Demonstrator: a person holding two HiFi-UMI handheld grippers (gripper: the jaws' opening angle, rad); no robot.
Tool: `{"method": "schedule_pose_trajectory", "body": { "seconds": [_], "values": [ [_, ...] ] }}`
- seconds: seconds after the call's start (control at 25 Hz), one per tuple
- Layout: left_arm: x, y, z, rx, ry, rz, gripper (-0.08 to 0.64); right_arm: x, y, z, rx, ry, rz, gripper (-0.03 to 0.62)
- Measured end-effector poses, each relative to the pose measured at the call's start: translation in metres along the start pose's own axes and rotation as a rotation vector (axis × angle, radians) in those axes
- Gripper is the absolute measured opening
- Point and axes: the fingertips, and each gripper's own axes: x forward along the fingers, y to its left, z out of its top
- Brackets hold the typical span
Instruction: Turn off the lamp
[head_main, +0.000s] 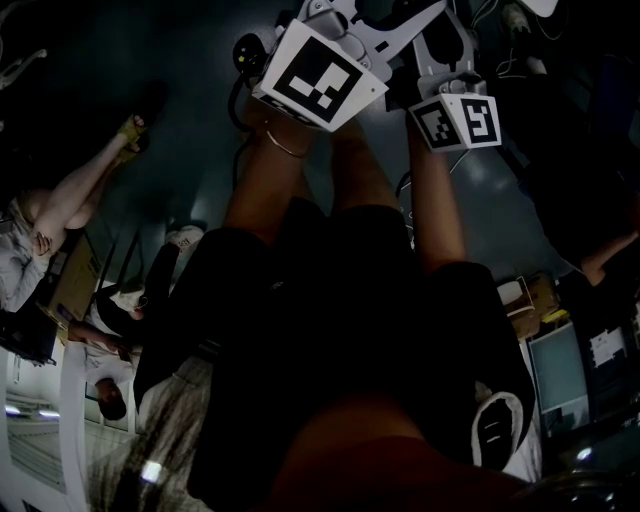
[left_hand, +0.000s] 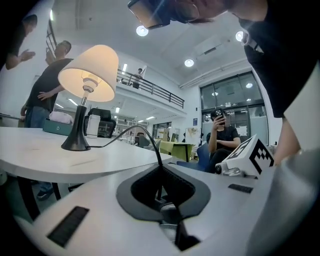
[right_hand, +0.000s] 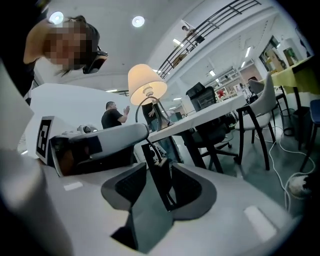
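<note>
The lamp (left_hand: 88, 75) stands lit on a white table (left_hand: 45, 157), with a cream shade and a black flared base; the right gripper view also shows the glowing lamp (right_hand: 146, 82). Its black cord (left_hand: 135, 130) arcs from the base into my left gripper (left_hand: 162, 192), whose jaws are shut on it. In the right gripper view the cord's black inline switch (right_hand: 159, 172) stands upright between the jaws of my right gripper (right_hand: 161, 187), which are open around it. The left gripper's body (right_hand: 100, 142) lies just left of the switch. The head view is dark and shows only both marker cubes (head_main: 318, 75) (head_main: 458, 120).
A seated person with a phone (left_hand: 222, 137) is ahead on the right, and two people (left_hand: 47, 85) stand behind the lamp. Black chairs (right_hand: 262, 117) stand under the table's edge. Cables and a plug (right_hand: 297, 185) lie on the floor. My own legs (head_main: 340, 300) fill the head view.
</note>
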Motion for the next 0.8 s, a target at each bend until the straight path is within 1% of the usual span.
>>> {"method": "schedule_pose_trajectory", "body": {
  "seconds": [0.44, 0.6, 0.8],
  "values": [
    [0.0001, -0.0103, 0.0057, -0.008, -0.027, -0.014, 0.02, 0.0033, -0.0096, -0.001, 0.06, -0.008, -0.016, 0.124],
    [-0.0013, -0.0096, 0.0046, -0.005, -0.023, -0.011, 0.02, 0.0037, -0.0064, -0.0015, 0.064, -0.012, -0.003, 0.084],
    [-0.0002, -0.0108, 0.006, 0.007, -0.03, -0.016, 0.02, 0.0022, -0.0073, 0.0001, 0.068, -0.008, -0.003, 0.078]
  ]
}}
